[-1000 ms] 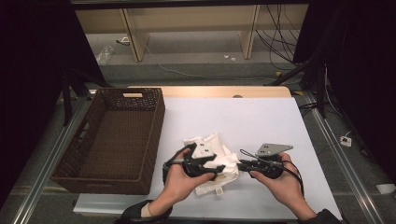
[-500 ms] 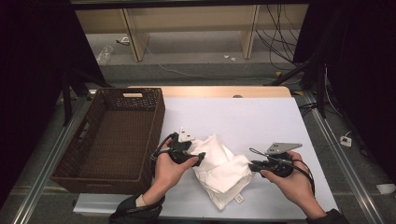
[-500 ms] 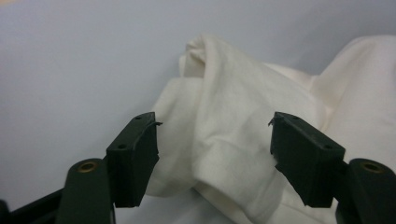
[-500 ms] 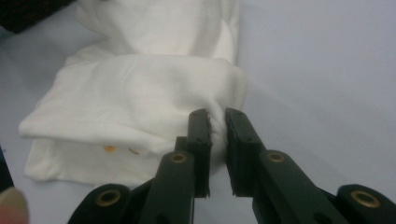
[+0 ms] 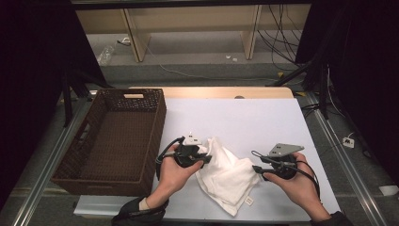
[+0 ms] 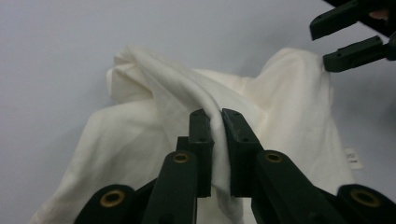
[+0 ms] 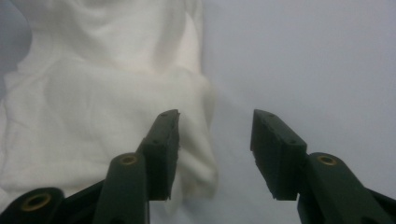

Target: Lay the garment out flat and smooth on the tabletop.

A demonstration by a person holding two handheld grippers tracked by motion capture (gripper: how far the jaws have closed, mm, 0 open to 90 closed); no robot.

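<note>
Right gripper (image 5: 256,168) released, left gripper (image 5: 207,160) pinching cloth (image 5: 228,176)

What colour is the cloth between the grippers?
White cloth, clearest in the left gripper view.

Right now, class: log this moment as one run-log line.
left gripper: just closed, shut on white cloth | right gripper: just opened, beside cloth edge | basket: holds nothing | table

The bench (image 5: 244,117) has a pale grey-white top with a wooden strip along its far edge. Beyond it, light wooden shelving (image 5: 188,28) stands on a grey floor (image 5: 197,61), where cables (image 5: 277,37) trail at the right. Dark curtains (image 5: 33,56) flank both sides.
</note>
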